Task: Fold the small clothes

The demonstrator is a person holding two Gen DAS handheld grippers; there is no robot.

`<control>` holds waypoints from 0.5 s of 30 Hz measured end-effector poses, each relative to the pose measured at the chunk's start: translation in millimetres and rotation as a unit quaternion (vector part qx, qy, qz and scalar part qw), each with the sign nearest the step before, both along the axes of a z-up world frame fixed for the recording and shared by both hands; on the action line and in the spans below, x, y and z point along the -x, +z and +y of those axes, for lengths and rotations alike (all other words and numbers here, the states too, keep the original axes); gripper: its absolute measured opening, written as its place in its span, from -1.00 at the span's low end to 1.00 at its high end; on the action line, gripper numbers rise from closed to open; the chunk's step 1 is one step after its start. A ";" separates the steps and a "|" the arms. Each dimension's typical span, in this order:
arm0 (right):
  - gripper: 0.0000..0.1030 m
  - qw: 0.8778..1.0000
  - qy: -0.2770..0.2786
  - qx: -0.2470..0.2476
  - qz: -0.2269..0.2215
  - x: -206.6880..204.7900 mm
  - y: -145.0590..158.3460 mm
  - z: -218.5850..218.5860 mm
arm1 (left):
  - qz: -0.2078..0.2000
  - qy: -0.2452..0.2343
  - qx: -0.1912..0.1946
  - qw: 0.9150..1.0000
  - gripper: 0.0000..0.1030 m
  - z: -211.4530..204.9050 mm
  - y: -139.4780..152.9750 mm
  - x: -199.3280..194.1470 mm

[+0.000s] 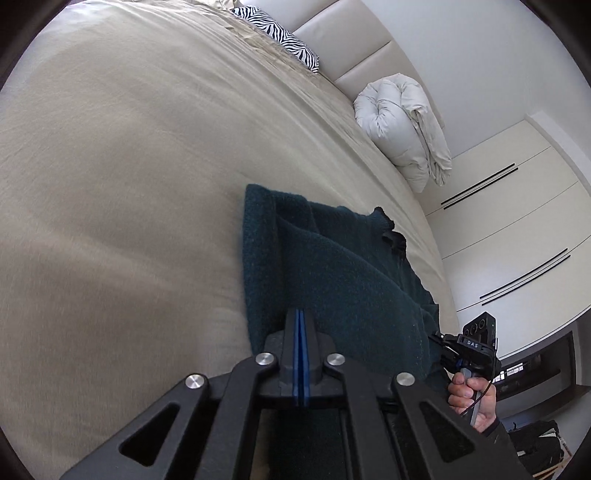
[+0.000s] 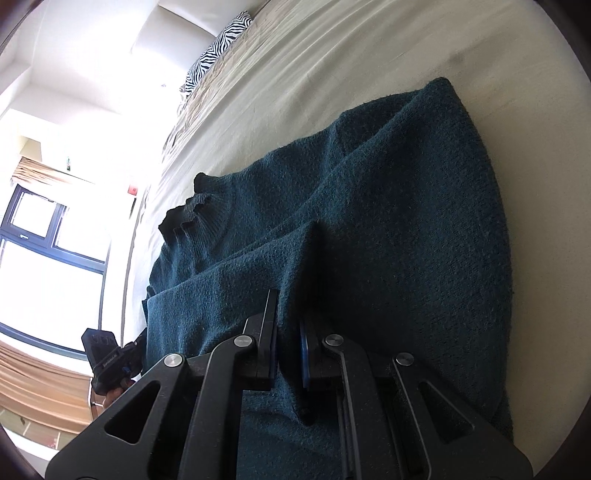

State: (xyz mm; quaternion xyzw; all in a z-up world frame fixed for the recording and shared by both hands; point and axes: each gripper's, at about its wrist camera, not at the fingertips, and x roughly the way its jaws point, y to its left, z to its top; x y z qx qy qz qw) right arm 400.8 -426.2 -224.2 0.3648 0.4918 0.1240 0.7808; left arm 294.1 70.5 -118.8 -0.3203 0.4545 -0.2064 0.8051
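Both grippers, left (image 1: 300, 325) pinched closed and right (image 2: 288, 332) clamping sweater (image 2: 369, 221), seem mid-fold; next, carry the hem forward.

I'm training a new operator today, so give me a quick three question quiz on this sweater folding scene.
1. True or false: the left gripper is pinched shut on the teal sweater.
2. Which pattern is on the pillow at the headboard? A polka dots, B zebra stripes, C plaid.
3. Fill in: the right gripper holds a raised ___ of knit between its fingers.

Key: 1 true. 2 B. 3 fold.
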 end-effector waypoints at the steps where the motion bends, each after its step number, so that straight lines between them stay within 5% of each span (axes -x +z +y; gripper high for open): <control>1: -0.87 1.000 -0.004 -0.001 -0.001 1.8 0.1 -0.2 | -0.002 0.000 0.000 1.000 -0.94 -0.8 1.0 7.5; 15: -0.77 0.999 -0.046 -0.004 -0.004 29.8 12.9 -14.9 | -0.021 -0.012 -0.051 0.998 -0.87 -2.4 8.8 74.1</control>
